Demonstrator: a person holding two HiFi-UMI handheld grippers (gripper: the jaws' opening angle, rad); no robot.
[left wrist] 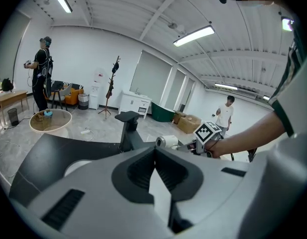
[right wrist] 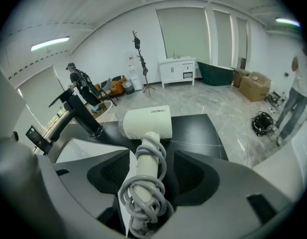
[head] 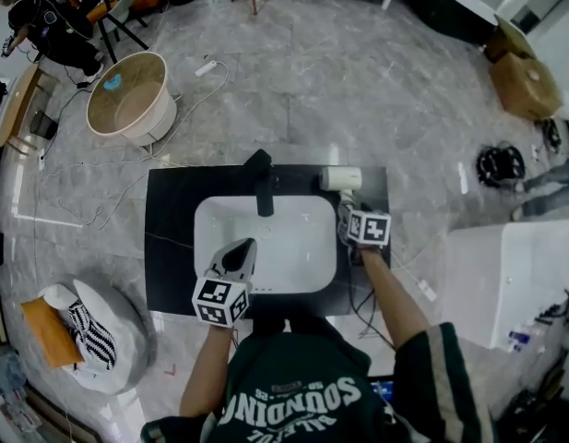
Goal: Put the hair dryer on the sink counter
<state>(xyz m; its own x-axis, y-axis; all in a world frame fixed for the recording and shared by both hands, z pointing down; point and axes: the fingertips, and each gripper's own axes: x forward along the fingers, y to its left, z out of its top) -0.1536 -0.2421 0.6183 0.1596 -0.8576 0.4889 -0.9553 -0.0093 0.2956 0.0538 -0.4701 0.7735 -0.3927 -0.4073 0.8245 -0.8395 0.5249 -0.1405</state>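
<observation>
At the sink counter point(head: 171, 247), just right of the black faucet point(head: 263, 188), a white hair dryer point(head: 340, 179) lay with its barrel over the dark surface while the right gripper point(head: 351, 212) pinched its handle. The gripper's own view showed the grey cord point(right wrist: 143, 199) looped in coils round that handle, with both jaws pressed against the bundle. Whether the barrel was resting on the counter or hanging a little above it could not be told from any view. In front of the faucet and slightly to its left, the left gripper point(head: 240, 253) hovered over the white basin point(head: 298, 247), jaws pressed together with nothing between them. The placing looked close to done. To finish it well, the person would probably need to lower the barrel until it sat flat on the black surface right of the faucet, clear of the basin's rim, then spread the jaws slowly. The wound cord seemed the likely snag, since a loop could catch on a jaw and drag the dryer back. Drawing the gripper straight away from the faucet, along the line of the handle, would probably avoid that.
</observation>
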